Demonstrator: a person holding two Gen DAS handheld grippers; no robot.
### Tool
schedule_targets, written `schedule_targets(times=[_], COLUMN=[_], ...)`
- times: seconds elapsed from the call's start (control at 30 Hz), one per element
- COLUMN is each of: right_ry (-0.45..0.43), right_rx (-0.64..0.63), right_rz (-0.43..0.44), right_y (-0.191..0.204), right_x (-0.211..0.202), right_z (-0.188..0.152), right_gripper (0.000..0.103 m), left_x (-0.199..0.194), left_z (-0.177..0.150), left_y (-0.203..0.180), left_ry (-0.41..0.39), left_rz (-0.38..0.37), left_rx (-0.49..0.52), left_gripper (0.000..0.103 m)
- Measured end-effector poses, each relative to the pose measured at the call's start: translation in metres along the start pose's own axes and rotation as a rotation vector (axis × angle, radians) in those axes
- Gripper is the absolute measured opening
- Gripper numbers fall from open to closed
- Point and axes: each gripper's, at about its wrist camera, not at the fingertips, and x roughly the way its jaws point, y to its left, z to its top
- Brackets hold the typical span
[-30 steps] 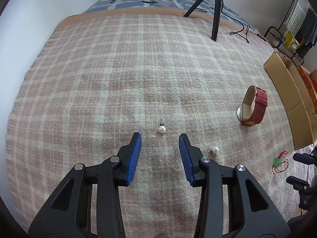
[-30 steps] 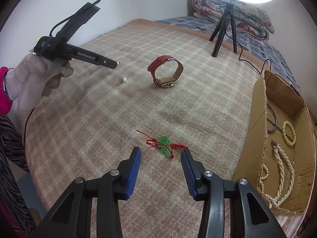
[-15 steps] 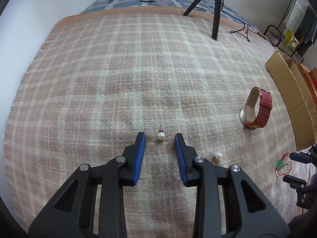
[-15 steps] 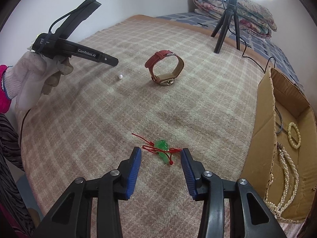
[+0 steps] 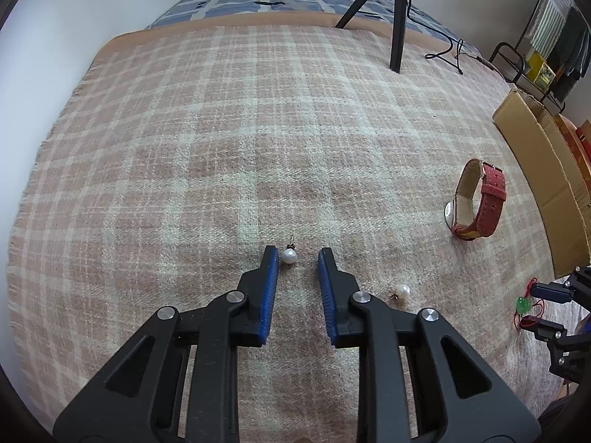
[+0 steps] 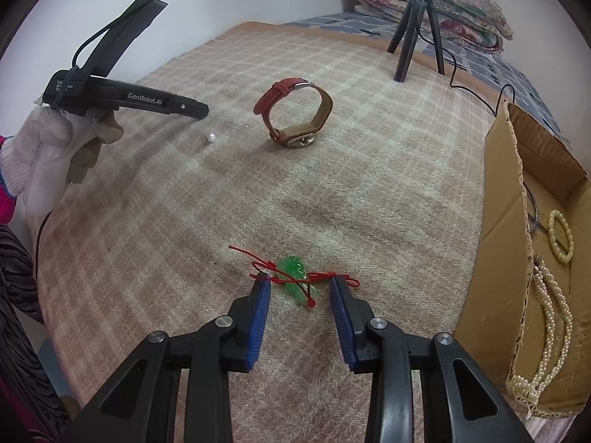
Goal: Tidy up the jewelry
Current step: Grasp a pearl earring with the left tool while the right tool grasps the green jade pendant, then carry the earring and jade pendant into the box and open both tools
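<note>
Left gripper [image 5: 295,258]: closing, unclamped, straddling pearl earring [image 5: 289,256] left of red watch [image 5: 476,203].
Right gripper [image 6: 300,288]: closing, unclamped, straddling green pendant [image 6: 293,275] below watch.
Cardboard box [image 6: 498,221]: sitting right of watch.

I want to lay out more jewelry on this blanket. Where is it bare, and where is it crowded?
The plaid blanket is bare on its far and left parts, from the tripod down to the pearl earring. It is crowded near the cardboard box: the red-strap watch, the second pearl earring and the green pendant on red cord.
</note>
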Motion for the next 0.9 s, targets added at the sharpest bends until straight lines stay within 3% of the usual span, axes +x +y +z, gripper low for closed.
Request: schedule_targets(times=[0.17, 0.4, 0.5, 0.9], right_ry=[-0.006, 0.007, 0.007, -0.044], right_rx=[-0.008, -0.038, -0.041, -0.037], right_rz=[-0.009, -0.002, -0.005, 0.014], right_y=[0.007, 0.015, 0.016, 0.023], right_x=[0.005, 0.006, 0.006, -0.009], right_z=[0.000, 0.000, 0.000, 0.007], right_gripper=[0.034, 0.013, 0.013, 0.012], left_x=[0.001, 0.000, -0.001, -0.012], left_z=[0.001, -0.001, -0.002, -0.002], left_y=[0.004, 0.005, 0.004, 0.013], left_ry=[0.002, 0.001, 0.001, -0.026], left_rz=[0.002, 0.011, 0.016, 0.030], left_rx=[-0.001, 0.009, 0.014, -0.023], left_gripper=[0.017, 0.013, 0.007, 0.006])
